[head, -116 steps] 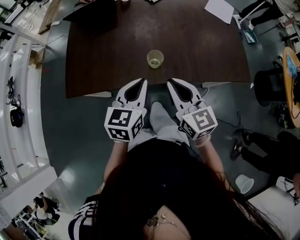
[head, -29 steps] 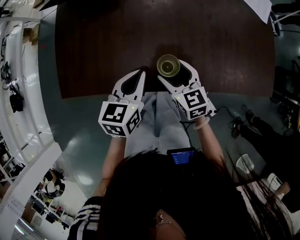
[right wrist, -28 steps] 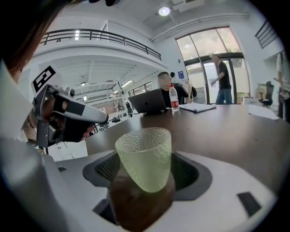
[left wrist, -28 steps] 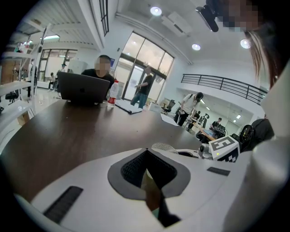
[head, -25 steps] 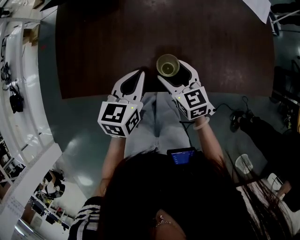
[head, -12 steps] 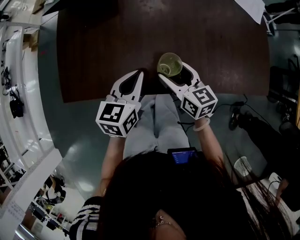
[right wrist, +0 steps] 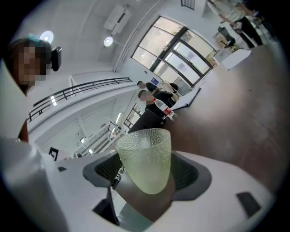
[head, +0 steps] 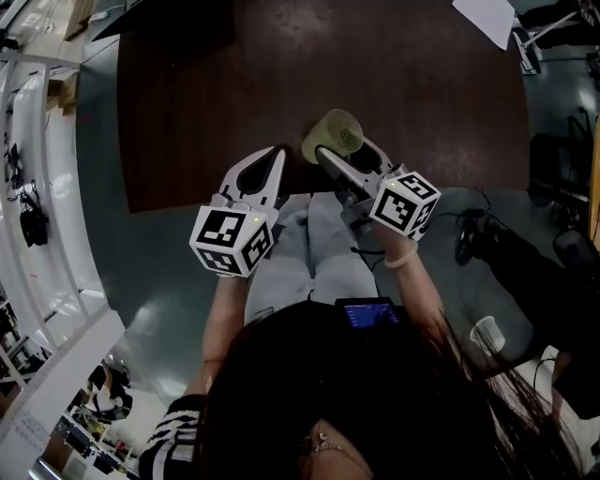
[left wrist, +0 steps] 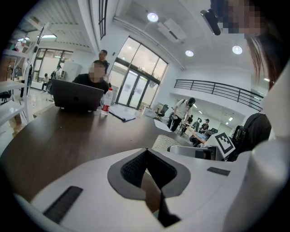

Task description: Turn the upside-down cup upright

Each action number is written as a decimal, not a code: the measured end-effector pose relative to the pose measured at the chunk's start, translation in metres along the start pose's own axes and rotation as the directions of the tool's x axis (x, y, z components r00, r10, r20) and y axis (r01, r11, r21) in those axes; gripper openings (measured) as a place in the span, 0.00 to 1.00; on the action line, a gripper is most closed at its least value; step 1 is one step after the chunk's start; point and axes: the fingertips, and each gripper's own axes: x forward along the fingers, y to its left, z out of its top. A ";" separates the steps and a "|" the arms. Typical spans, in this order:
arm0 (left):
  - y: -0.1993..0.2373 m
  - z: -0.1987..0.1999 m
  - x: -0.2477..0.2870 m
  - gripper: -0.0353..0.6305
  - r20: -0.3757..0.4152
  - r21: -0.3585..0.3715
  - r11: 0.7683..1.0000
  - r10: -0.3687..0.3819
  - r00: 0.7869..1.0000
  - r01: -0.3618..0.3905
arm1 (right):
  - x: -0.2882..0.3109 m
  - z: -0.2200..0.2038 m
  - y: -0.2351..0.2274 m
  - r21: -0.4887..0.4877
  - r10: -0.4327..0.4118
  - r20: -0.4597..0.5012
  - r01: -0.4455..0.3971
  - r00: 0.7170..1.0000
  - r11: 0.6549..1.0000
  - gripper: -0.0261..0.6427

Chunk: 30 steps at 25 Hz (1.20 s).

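Note:
A pale green, dimpled cup (head: pixel 332 134) hangs tilted on its side just above the near edge of the dark table (head: pixel 216 84). My right gripper (head: pixel 343 157) is shut on it, rolled over to one side. In the right gripper view the cup (right wrist: pixel 146 163) sits between the pads, its wide end toward the upper left and its narrow rounded end low. My left gripper (head: pixel 273 161) rests at the table edge to the left of the cup, jaws shut with nothing in them. The left gripper view shows its tips (left wrist: pixel 146 156) closed and the cup (left wrist: pixel 164 142) just beyond.
At the table's far side a person sits behind a laptop (left wrist: pixel 76 95), with a bottle (left wrist: pixel 106 100) beside it. White paper (head: pixel 487 19) lies at the far right corner. The person's lap is below both grippers.
My right gripper has risen a little and rolled, tipping the cup from standing on the table to lying sideways in the air. The left gripper has barely shifted.

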 end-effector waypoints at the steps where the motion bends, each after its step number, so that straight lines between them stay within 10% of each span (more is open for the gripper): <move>1: -0.001 0.001 -0.001 0.06 0.002 0.000 1.000 -0.003 1.000 0.003 | -0.002 0.001 0.001 0.034 0.010 0.009 -0.011 1.000 0.999 0.59; 30: -0.013 -0.001 -0.007 0.18 0.028 -0.068 0.987 -0.145 0.989 0.147 | -0.009 0.015 0.016 0.525 0.195 0.257 -0.306 0.947 0.794 0.59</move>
